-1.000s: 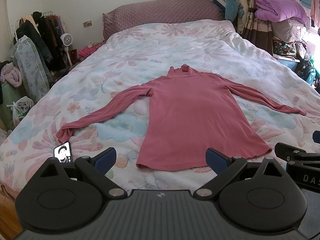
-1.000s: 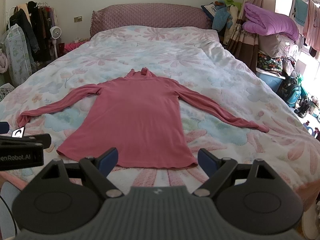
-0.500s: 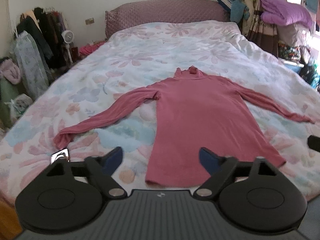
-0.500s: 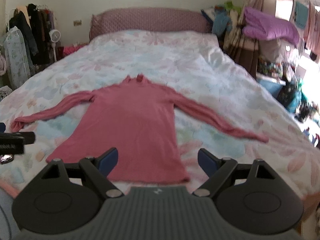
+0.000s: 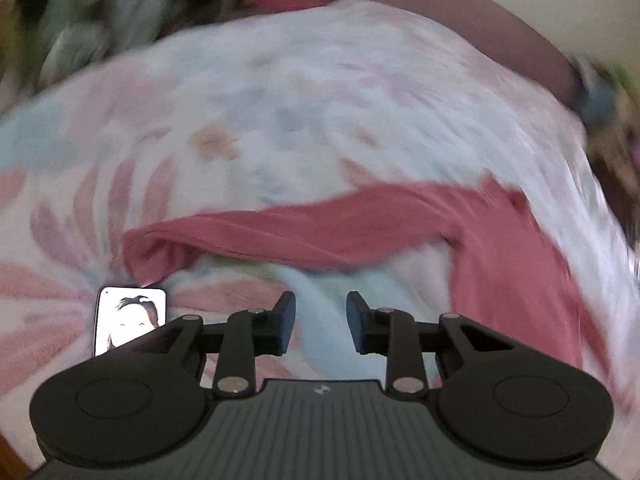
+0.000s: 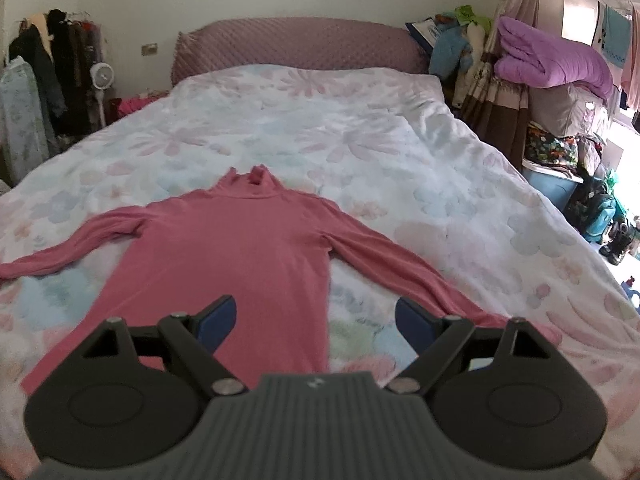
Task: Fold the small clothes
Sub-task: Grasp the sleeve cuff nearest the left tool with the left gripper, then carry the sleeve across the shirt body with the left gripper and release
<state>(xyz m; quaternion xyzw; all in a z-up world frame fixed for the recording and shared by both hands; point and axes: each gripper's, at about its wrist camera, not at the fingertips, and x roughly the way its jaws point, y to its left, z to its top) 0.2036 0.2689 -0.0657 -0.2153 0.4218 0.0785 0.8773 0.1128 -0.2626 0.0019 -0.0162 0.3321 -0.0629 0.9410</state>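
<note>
Item: pink turtleneck top (image 6: 236,248). Location: flat on the floral bedspread (image 6: 360,140), front up, collar toward the headboard (image 6: 296,40), hem nearest you, both sleeves spread out to the sides. No fold is made yet.

Item: your left gripper (image 5: 320,316). State: fingers narrowed to a modest gap, not touching, holding nothing. Position: above the bedspread just short of the left sleeve (image 5: 300,236), whose cuff lies ahead and to the left. This view is smeared by motion, so fine detail is unreliable.

Item: your right gripper (image 6: 316,316). State: fingers wide apart, empty. Position: over the hem area, between the body and the right sleeve (image 6: 400,260).

Item: phone (image 5: 130,318), screen lit, on the bedspread just beside the left cuff.

Step in hand, as judged: approach to the first fold, sleeves inward.

Next move calls for: reaching the left cuff, pinching only its fabric and not the bedspread beneath, avoiding the phone, then carrying the sleeve across the body.
</note>
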